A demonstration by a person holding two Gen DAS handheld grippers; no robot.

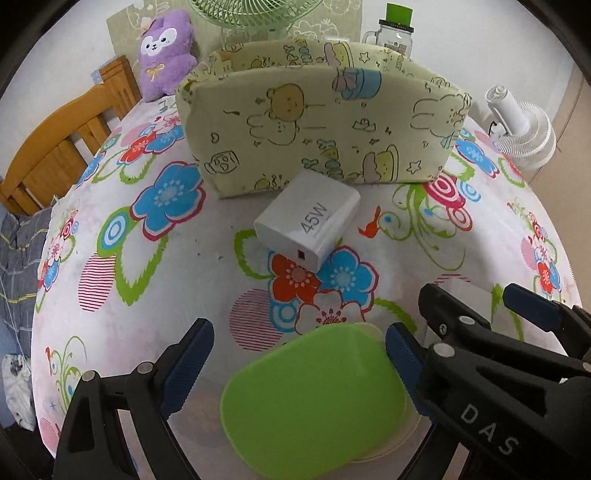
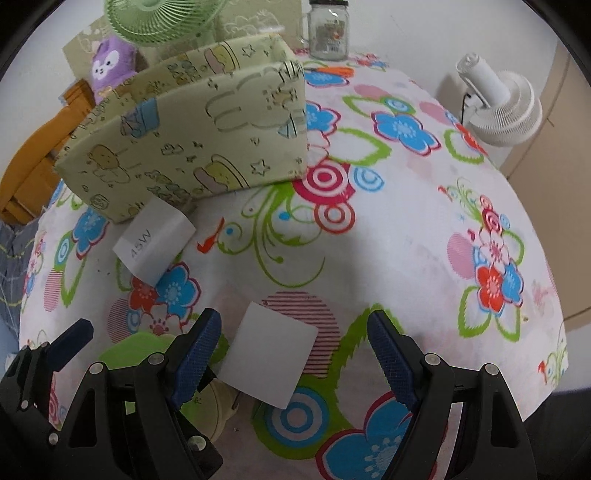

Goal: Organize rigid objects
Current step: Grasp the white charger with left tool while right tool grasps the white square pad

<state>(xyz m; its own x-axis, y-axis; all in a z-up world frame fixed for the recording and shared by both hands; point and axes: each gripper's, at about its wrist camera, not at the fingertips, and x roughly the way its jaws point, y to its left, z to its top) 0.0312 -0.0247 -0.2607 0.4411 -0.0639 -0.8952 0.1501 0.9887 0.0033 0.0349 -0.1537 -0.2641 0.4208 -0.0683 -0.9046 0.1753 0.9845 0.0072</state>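
Note:
A green-lidded oval case (image 1: 314,398) on a cream base lies on the flowered tablecloth between the fingers of my left gripper (image 1: 299,332), which is open; the left pad stands clear of the case. A white square box (image 2: 269,354) lies between the spread fingers of my right gripper (image 2: 293,315), also open and not touching it. A white 45W charger (image 1: 310,221) rests farther off, just in front of a pale green fabric bin (image 1: 321,122) with a cartoon print. In the left wrist view the right gripper (image 1: 471,295) hangs close beside the left one.
Behind the bin stand a green fan (image 1: 255,14), a glass jar (image 2: 328,29) and a purple plush toy (image 1: 166,51). A white fan (image 2: 498,107) sits off the table's right edge. A wooden chair (image 1: 55,147) stands at the left.

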